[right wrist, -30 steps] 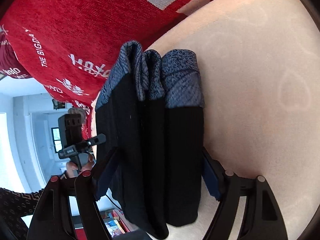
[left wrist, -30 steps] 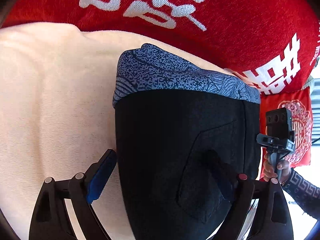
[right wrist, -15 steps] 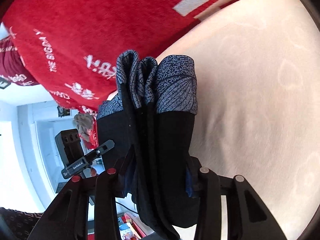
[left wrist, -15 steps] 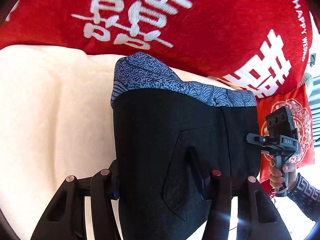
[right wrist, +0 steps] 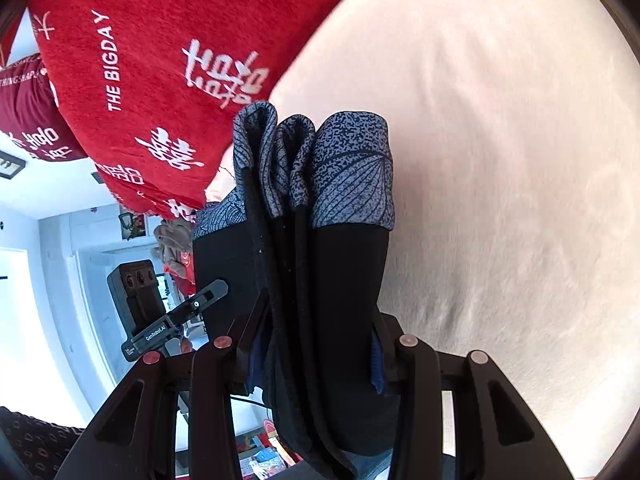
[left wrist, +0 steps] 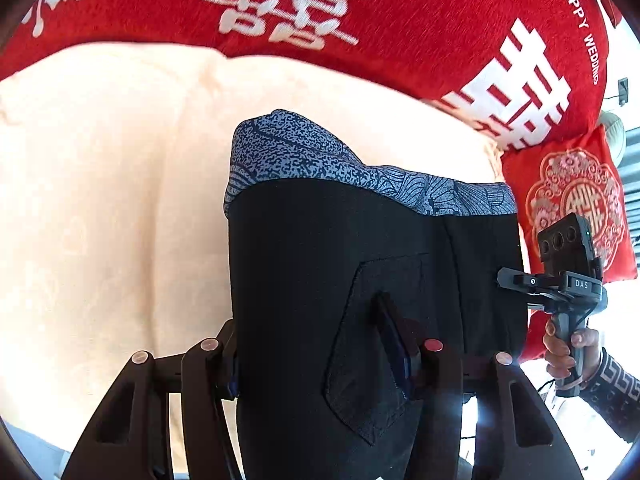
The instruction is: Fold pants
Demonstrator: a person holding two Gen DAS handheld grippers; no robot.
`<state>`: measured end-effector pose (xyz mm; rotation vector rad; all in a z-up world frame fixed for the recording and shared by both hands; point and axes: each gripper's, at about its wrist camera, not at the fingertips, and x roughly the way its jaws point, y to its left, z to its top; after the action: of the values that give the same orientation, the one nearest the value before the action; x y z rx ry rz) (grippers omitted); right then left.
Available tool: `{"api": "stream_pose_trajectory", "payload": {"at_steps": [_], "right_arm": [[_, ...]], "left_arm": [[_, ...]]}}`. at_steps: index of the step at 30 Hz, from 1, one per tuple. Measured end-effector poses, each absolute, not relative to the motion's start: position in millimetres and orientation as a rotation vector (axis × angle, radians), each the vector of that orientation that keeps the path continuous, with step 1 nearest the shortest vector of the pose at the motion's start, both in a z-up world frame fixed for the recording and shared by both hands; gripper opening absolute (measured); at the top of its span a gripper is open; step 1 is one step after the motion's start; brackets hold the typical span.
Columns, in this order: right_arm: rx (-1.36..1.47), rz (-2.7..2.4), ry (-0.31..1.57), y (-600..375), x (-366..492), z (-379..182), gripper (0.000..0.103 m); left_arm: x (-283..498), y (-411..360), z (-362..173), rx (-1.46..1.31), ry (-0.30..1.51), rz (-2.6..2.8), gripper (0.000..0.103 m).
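The pants (left wrist: 320,264) are black with a blue-grey patterned band at the far end, folded into a thick stack. My left gripper (left wrist: 316,356) is shut on one side of the stack, its right finger (left wrist: 394,344) pressed on the back pocket. My right gripper (right wrist: 316,352) is shut on the other side; from there the pants (right wrist: 320,248) show as several folded layers edge on. The stack is held above a cream blanket (left wrist: 100,200). Each gripper shows in the other's view, the right one (left wrist: 568,276) and the left one (right wrist: 160,320).
A red blanket (left wrist: 320,12) with white Chinese characters lies beyond the cream one. A red embroidered cushion (left wrist: 576,200) sits at the right. The room's white walls and furniture (right wrist: 48,300) show to the left in the right wrist view.
Both grippers have closed on the folded pants and lifted the stack. The red blanket has receded in both views.
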<state>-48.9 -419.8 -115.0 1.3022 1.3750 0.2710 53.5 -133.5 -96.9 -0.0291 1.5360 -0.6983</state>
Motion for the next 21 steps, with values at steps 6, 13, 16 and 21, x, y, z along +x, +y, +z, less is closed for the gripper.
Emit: {"api": "stream_pose_trajectory", "payload": {"at_steps": [6, 13, 16, 21], "right_arm": [[1.157, 0.201, 1.409, -408, -58, -133, 0.064], [0.98, 0.034, 1.478, -407, -58, -106, 0.075], [0.914, -0.053, 1.521, -407, -60, -91, 0.079], [0.857, -0.164, 1.549, -405, -79, -57, 0.083]], "left_arm": [[46, -106, -140, -0.011, 1.504, -0.662, 0.093], [44, -107, -132, 0.073, 1.502, -0.565, 0.102], [35, -108, -113, 0.163, 1.462, -0.527, 0.102], [10, -111, -70, 0.23, 1.411, -0.504, 0.102]]}}
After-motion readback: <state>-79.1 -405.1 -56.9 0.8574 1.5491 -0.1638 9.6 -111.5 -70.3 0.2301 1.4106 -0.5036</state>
